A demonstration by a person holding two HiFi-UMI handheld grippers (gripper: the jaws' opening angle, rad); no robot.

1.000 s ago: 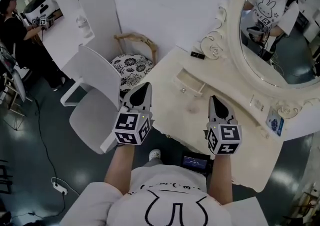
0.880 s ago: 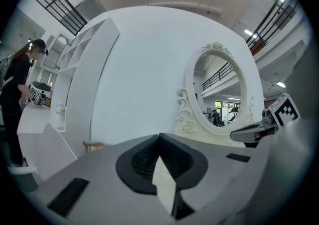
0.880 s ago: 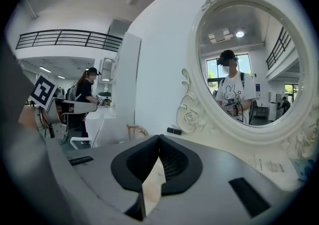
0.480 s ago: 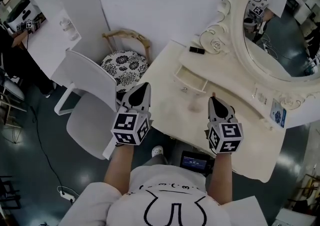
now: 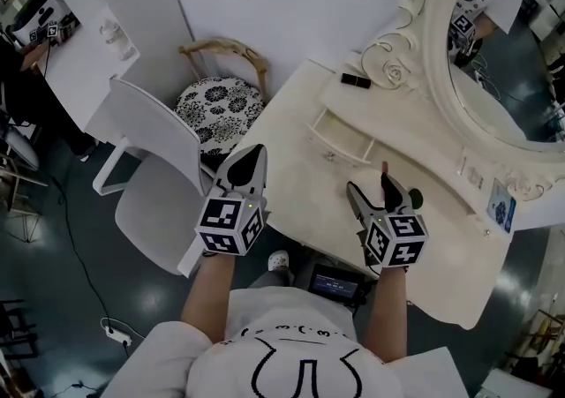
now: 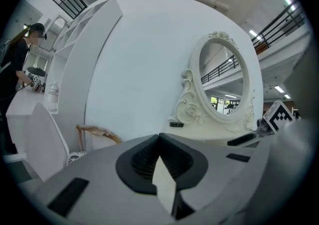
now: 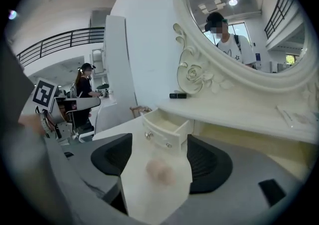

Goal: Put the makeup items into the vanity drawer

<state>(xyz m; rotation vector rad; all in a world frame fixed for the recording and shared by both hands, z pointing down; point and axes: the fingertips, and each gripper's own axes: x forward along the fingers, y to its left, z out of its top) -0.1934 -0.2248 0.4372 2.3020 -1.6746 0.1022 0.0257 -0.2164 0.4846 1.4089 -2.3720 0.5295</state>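
The left hand-held gripper (image 5: 255, 152) hovers over the near left edge of the cream worktop (image 5: 291, 167) with its jaws brought together at the tips and nothing between them. The right hand-held gripper (image 5: 367, 181) is over the middle of the worktop, pointing toward the mirror (image 5: 494, 52); its jaws are opening and stand wide apart, with nothing clamped in them. In the right gripper view only bare worktop shows through the gap, along with a faint pinkish round patch (image 7: 159, 170) too blurred to identify. The small drawer (image 5: 340, 136) under the raised shelf (image 5: 415, 136) is pulled out and open, just beyond the right hand-held gripper and slightly to its left; from these views its inside looks pale, and I cannot make out anything in it. A black tube (image 5: 356, 80) lies on its side on the shelf at the far left end, close to the carved scroll at the foot of the mirror frame, well apart from both tools and outside the drawer. To the left of the worktop stands a white chair (image 5: 146, 167), and behind it, against the wall, is a stool (image 5: 219, 105) with a black-and-white patterned cushion
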